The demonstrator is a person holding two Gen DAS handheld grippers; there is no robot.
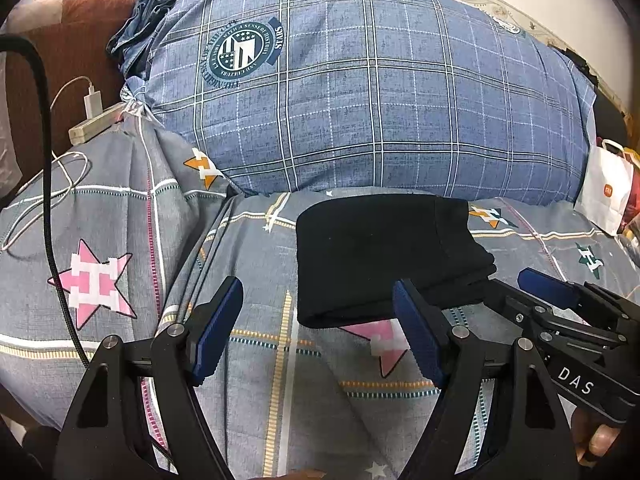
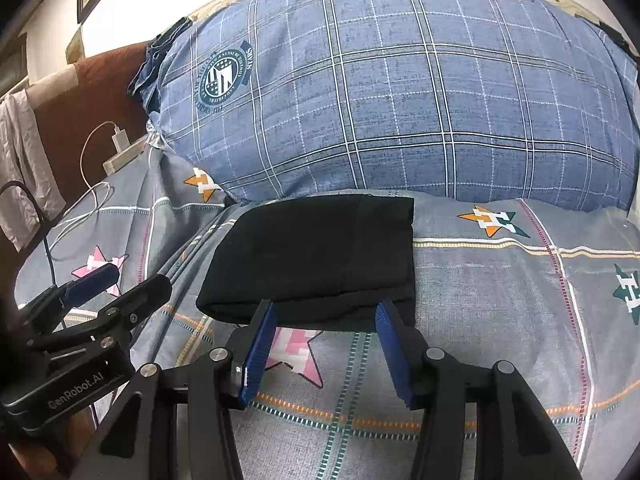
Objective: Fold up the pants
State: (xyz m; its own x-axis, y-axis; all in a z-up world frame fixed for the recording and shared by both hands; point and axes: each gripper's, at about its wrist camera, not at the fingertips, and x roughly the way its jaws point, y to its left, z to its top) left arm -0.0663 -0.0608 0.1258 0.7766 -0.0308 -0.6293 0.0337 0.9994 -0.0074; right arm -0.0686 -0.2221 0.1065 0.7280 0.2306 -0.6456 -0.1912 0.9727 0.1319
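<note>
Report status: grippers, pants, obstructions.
Left gripper open, empty. Right gripper open, empty, at pants' near edge. Black pants folded compact on bedsheet. Nothing obstructing.

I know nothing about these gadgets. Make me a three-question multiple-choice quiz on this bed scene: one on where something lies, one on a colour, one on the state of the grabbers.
1. Where do the folded pants lie?
A. on the bedsheet, in front of the plaid pillow
B. on top of the pillow
C. inside the white paper bag

2. What colour are the pants?
A. red
B. black
C. white

3. How do the two grippers stand?
A. both shut on the pants
B. one shut, one open
C. both open, holding nothing

Answers:
1 A: the pants rest on the bedsheet below the plaid pillow.
2 B: the cloth is plain black.
3 C: the left gripper and right gripper both show spread fingers with nothing between them.
</note>
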